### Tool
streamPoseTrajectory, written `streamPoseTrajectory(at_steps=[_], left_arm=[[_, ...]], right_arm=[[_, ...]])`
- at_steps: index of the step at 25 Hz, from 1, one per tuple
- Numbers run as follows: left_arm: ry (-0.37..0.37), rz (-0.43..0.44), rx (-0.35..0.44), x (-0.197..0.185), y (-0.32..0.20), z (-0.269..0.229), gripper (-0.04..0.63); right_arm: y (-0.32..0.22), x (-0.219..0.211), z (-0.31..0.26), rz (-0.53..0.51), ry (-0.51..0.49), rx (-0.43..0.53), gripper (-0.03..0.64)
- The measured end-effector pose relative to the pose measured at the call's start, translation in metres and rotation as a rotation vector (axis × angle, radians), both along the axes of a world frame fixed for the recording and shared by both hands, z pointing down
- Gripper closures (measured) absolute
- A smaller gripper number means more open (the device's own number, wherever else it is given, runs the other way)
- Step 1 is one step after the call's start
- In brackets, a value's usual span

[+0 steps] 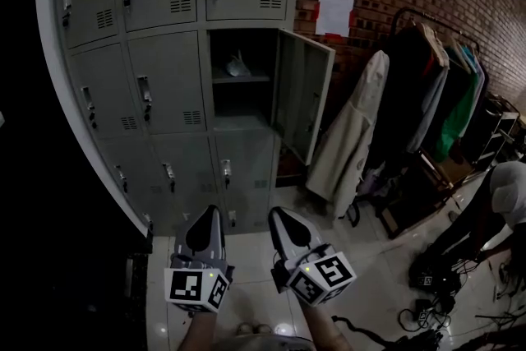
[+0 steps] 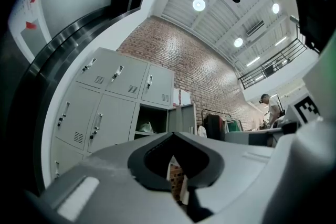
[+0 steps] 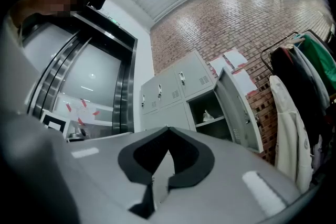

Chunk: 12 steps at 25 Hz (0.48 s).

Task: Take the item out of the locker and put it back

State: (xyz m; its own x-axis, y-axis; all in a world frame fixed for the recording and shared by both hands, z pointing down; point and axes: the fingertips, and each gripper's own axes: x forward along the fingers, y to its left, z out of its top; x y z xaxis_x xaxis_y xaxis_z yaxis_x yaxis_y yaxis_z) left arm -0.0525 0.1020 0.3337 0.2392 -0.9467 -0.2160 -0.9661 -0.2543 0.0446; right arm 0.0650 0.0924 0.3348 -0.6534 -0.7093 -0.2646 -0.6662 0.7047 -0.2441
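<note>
item: a small pale thing, looking like a crumpled plastic bag [image 1: 237,65], is lying on the upper shelf [image 1: 256,80] of the one open locker [image 1: 215,103] compartment. the door [image 1: 302,99] is standing wide open to the right.
handling: i am judging it as light and soft, giving way under the pads and perhaps a little slippery. what is inside, i cannot tell.
where to hold: the bunched upper part, where the material is gathering, is seeming the safest place. a pinch on a smooth side could be sliding off.
left gripper [image 1: 210,212]: its jaws are resting together with nothing between them. it is hanging low in front of the person.
right gripper [image 1: 276,214]: its jaws are also pressing together, carrying nothing, just beside the left one.
item against grippers: both are pointing toward the lockers, and the bag is sitting well apart from them, higher and further ahead, roughly above the gap between the two.
stage: the taking out is not yet beginning, as i am judging.
</note>
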Motion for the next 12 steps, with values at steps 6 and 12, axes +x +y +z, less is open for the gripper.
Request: streamPoseTrajectory(at_steps=[6, 12], left_arm=[[-0.001, 0.021, -0.001, 0.002, -0.007, 0.001, 0.591], [0.002, 0.026, -0.006, 0.001, -0.012, 0.005, 0.591]], right_arm=[[-0.007, -0.001, -0.004, 0.014, 0.002, 0.01, 0.614], [-0.014, -0.01, 0.006, 0.031, 0.064, 0.013, 0.615]])
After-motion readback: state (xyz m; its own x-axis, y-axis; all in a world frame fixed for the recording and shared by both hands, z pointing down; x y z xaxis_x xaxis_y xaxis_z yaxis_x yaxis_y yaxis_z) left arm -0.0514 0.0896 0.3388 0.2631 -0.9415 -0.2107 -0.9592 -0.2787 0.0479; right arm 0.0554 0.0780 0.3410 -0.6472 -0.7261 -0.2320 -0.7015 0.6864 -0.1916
